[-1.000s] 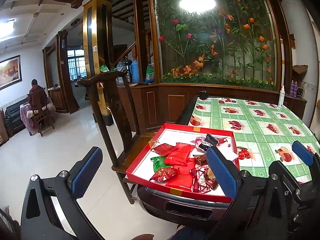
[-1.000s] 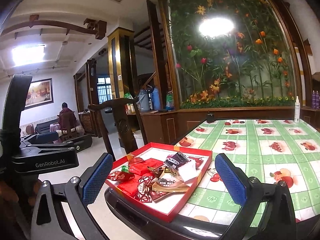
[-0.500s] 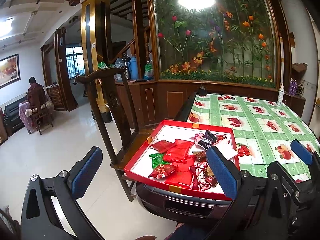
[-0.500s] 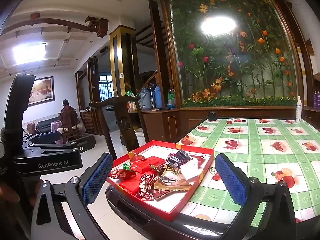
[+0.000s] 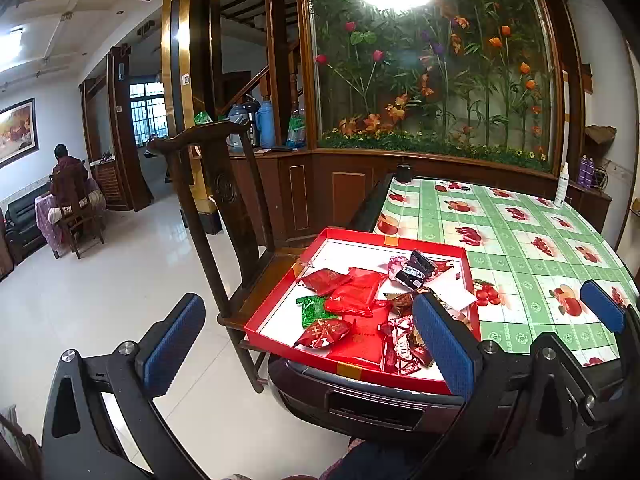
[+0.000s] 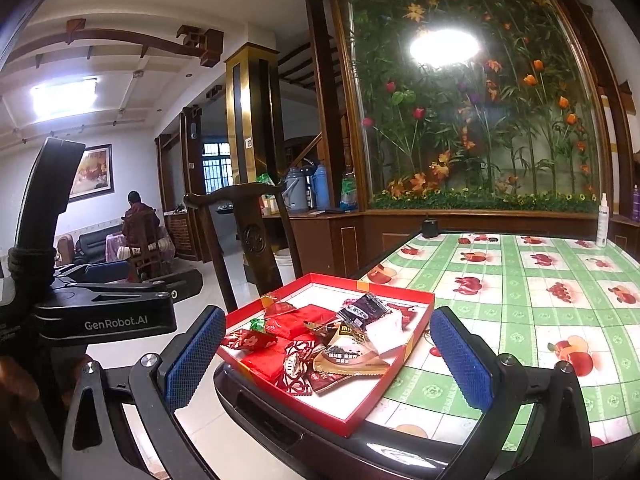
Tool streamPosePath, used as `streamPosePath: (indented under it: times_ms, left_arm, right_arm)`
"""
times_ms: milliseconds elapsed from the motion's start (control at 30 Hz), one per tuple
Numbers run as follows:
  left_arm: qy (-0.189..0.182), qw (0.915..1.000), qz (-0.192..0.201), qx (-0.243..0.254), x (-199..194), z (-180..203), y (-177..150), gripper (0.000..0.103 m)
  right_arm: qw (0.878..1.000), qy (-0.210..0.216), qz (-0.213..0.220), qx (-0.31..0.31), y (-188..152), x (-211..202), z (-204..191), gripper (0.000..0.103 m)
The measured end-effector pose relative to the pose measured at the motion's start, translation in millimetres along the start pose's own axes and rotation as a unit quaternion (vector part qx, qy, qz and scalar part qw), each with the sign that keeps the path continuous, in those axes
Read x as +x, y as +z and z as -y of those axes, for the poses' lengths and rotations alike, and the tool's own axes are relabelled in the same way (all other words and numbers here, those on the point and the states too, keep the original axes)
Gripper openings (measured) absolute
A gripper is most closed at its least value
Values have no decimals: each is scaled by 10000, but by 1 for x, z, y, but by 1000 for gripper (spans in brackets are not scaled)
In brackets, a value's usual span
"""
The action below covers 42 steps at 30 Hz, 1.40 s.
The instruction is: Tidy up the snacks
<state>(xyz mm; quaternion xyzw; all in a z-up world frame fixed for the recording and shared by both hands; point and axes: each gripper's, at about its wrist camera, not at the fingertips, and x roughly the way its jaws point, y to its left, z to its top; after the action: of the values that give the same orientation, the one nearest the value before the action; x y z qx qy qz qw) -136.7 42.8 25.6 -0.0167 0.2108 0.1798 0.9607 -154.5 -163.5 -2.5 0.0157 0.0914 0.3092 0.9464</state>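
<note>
Red tray overhanging table edge

Wooden chair beside table — spray bottle far back.

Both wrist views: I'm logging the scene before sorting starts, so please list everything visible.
Tray: one, red rim, white floor, on the table's near corner.
Snack packets: a mixed pile, mostly red, one green, one black, some brown, inside the tray.
Table: one, green checked fruit-print cloth.
Spray bottle: one, white, far table edge.
Small dark cup: one, black, far table corner.
Chair: one, dark wood, beside the tray.
Flasks: two, grey and blue, on the counter.
Seated person: one, dark red top, far room.
Left gripper: blue pads, open, empty.
Right gripper: blue pads, open, empty.
</note>
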Motion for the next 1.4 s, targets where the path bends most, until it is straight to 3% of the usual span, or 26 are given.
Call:
streamPosePath:
  times_ms: [1400]
  left_arm:
    - [-34,9999,-152,36,10,0,-6,103]
  right_arm:
    - [9999,57,-82,-55,-2,6,-8,103]
